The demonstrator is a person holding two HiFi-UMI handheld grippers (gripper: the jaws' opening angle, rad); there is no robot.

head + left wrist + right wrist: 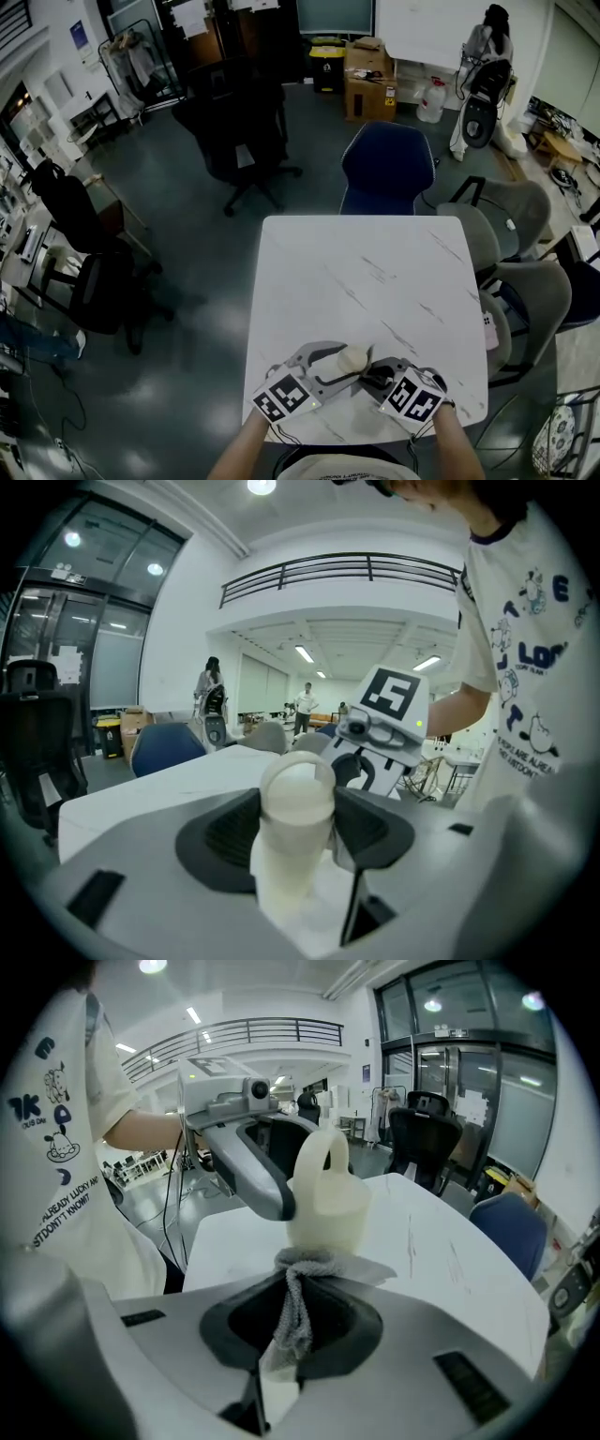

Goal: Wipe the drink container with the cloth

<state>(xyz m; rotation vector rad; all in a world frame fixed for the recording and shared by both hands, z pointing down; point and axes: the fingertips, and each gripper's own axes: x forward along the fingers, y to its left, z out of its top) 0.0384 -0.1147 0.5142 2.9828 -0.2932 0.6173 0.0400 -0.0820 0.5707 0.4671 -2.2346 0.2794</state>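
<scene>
- Fingers point(227, 834) of left gripper point(298, 844): pressed on both sides of container point(297, 799), which fills the gap between the dark pads.
- Fingers of right gripper point(298, 1321): closed on a twisted strand of cloth point(323, 1265), with no gap visible between the pads.
- Container: pale cream, loop handle at its top end; held between the two grippers over the near edge of table point(375, 272). Seen in head view just ahead of the left gripper's marker cube.
- Cloth: grey knit, bunched in the right jaws, spread out at its far end and touching the lower part of the container.
- Left gripper, in right gripper view: one grey finger lying along the container's side, camera and marker cube above.
- Right gripper, in left gripper view: just behind the container, marker cube facing the camera.
- Table: white, faint dark veining.
- Blue chair point(386, 169): at the table's far edge.
- Grey chairs point(520, 234): along the table's right side.
- Black chairs point(239, 122): on the floor at left, well apart from the table.
- Box point(368, 80): cardboard, against the far wall.
- Person point(487, 47): standing at far right.
- Shirt point(534, 667): white, printed, on the wearer of the grippers.
</scene>
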